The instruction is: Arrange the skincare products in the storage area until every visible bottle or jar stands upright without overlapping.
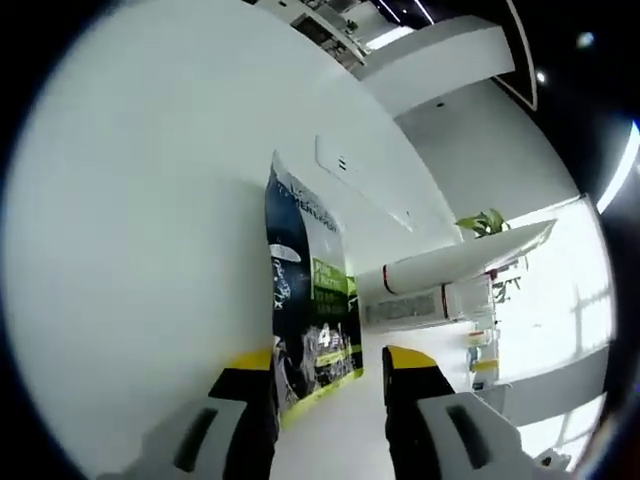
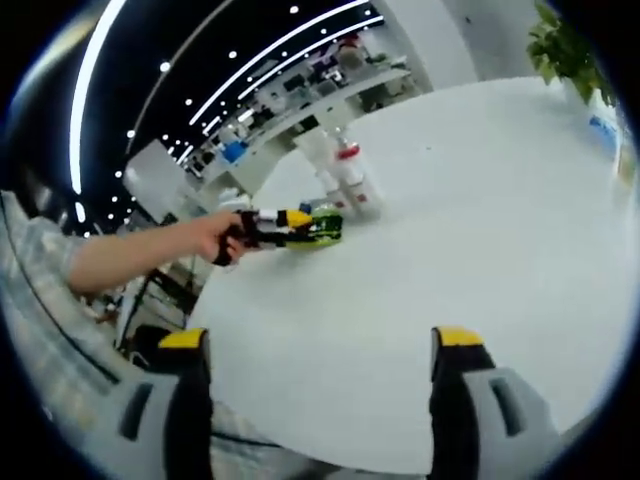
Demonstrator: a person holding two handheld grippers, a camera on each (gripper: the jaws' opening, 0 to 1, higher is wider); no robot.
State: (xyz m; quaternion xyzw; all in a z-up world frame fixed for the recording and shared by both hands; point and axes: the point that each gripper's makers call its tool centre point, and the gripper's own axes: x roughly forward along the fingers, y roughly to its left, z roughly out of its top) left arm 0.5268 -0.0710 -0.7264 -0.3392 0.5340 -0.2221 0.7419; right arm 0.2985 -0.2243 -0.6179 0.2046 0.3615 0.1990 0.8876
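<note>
Your left gripper (image 2: 325,228) is right at the bottles (image 2: 352,180), seemingly clamped on a green jar (image 2: 322,222), can't tell for sure. Your right gripper (image 2: 320,360) hangs well back, jaws spread and empty, so left's nearer.

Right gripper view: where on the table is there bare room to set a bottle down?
The white table is bare from the right gripper up to the bottles, and all along the side toward the plant. It is crowded around the bottles, where the left gripper and the hand reach in.
</note>
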